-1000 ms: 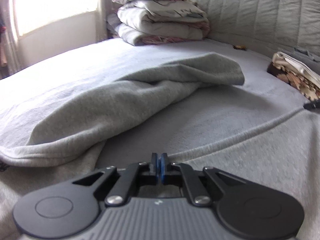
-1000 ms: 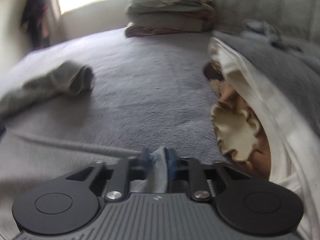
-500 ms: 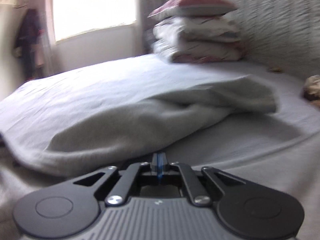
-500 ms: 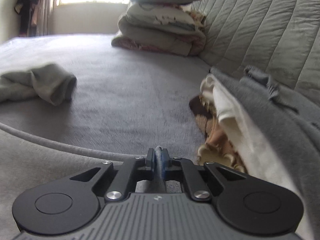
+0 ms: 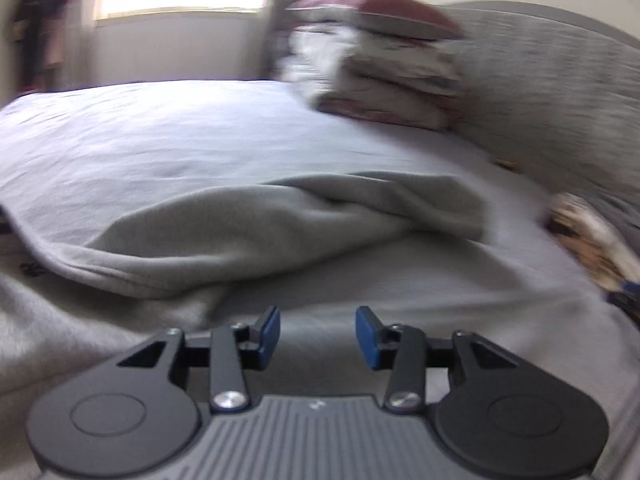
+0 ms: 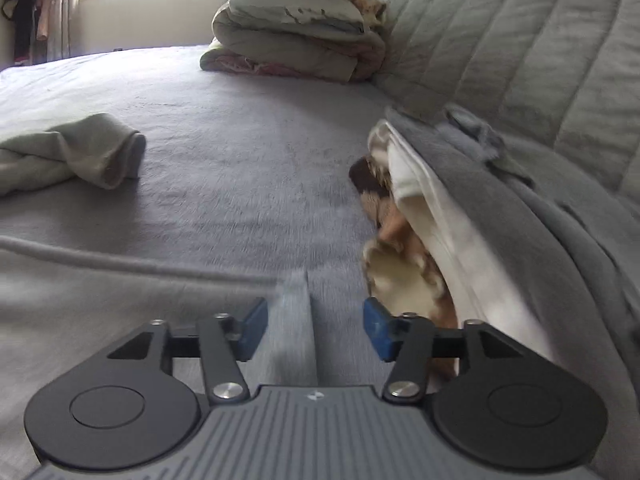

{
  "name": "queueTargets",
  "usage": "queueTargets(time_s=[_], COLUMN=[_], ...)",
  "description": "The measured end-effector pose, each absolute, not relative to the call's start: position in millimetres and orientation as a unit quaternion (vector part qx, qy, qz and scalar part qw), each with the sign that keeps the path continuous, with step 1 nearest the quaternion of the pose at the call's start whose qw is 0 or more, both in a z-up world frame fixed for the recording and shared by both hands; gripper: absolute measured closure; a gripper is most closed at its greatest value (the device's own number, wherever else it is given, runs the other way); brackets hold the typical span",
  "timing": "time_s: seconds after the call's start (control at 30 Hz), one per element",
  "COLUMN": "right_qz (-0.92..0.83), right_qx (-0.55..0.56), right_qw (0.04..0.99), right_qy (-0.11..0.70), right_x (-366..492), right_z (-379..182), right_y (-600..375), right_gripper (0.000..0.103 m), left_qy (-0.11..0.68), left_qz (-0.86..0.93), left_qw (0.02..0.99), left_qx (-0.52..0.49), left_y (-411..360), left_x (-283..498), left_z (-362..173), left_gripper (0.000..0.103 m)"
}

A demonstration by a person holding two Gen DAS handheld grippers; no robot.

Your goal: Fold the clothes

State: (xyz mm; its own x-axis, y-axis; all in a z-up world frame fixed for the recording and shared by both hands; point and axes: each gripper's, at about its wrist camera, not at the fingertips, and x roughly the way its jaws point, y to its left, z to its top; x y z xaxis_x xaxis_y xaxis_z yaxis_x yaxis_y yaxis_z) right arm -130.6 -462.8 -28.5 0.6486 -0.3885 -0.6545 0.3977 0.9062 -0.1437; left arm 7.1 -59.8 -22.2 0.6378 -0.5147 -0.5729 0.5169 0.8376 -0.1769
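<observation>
Left gripper (image 5: 317, 334) and right gripper (image 6: 315, 330) opening over a grey garment (image 5: 280, 224) on the bed (image 6: 248, 160); fingers grip nothing, a blurred fold of cloth between the right pair.

We note a bed (image 6: 248, 152) under a grey plush cover. On it lie a grey sweatshirt (image 5: 256, 232), sleeve flung out, a stack of folded quilts (image 6: 292, 40) topped by a pillow, and folded clothes (image 6: 460, 216) by the quilted headboard.
</observation>
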Motion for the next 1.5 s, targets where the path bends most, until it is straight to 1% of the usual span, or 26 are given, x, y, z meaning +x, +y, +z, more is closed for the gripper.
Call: queueTargets(time_s=[0.1,0.23,0.3,0.43,0.53,0.6,0.73,0.9,1.0,1.13,1.17,1.2,1.23,1.27,1.33,1.43,1.5], right_qz=[-0.204,-0.211,-0.213,-0.207,-0.187,-0.186,-0.189,-0.186,-0.188,-0.223,-0.232,-0.242,-0.250,-0.258,-0.260,-0.275,-0.279], right_qx=[0.058,0.128,0.138,0.153,0.178,0.176,0.176,0.265,0.305,0.331,0.336,0.340,0.338,0.335,0.315,0.259,0.239], right_qw=[0.898,0.879,0.870,0.862,0.859,0.854,0.850,0.839,0.827,0.815,0.817,0.820,0.822,0.826,0.839,0.849,0.844], right_qy=[0.385,0.409,0.424,0.436,0.442,0.453,0.459,0.436,0.434,0.420,0.406,0.392,0.383,0.374,0.360,0.370,0.391], right_x=[-156,-183,-195,-216,-221,-224,-233,-252,-251,-245,-244,-244,-244,-245,-250,-251,-247], right_z=[-23,-19,-18,-20,-24,-24,-17,-9,-22,-41,-43,-45,-44,-42,-34,-25,-33], right_y=[-470,-483,-480,-469,-462,-453,-437,-445,-445,-446,-446,-446,-445,-443,-438,-428,-428], right_gripper=[0.046,0.046,0.046,0.046,0.048,0.051,0.051,0.051,0.051,0.052,0.054,0.066,0.093,0.098,0.099,0.099,0.099], left_qy=[0.314,0.314,0.314,0.320,0.321,0.312,0.297,0.290,0.288,0.292,0.293,0.294,0.298,0.302,0.290,0.291,0.299], left_qz=[-0.360,-0.444,-0.486,-0.547,-0.543,-0.537,-0.533,-0.540,-0.535,-0.528,-0.525,-0.520,-0.521,-0.525,-0.527,-0.540,-0.541], left_qw=[0.878,0.838,0.814,0.768,0.766,0.771,0.778,0.774,0.778,0.783,0.786,0.790,0.789,0.787,0.792,0.782,0.778], left_qx=[0.028,0.042,0.048,0.091,0.125,0.140,0.152,0.159,0.158,0.150,0.145,0.141,0.133,0.121,0.109,0.105,0.116], left_y=[-58,-61,-64,-74,-78,-80,-81,-79,-80,-80,-79,-78,-77,-75,-71,-69,-72], left_x=[-29,-74,-92,-116,-128,-134,-142,-145,-144,-140,-138,-137,-135,-134,-138,-144,-148], left_z=[-16,-25,-32,-44,-57,-64,-66,-65,-66,-67,-67,-68,-68,-67,-60,-58,-63], left_gripper=[0.054,0.054,0.054,0.054,0.054,0.054,0.056,0.056,0.056,0.056,0.065,0.079,0.089,0.100,0.101,0.101,0.101])
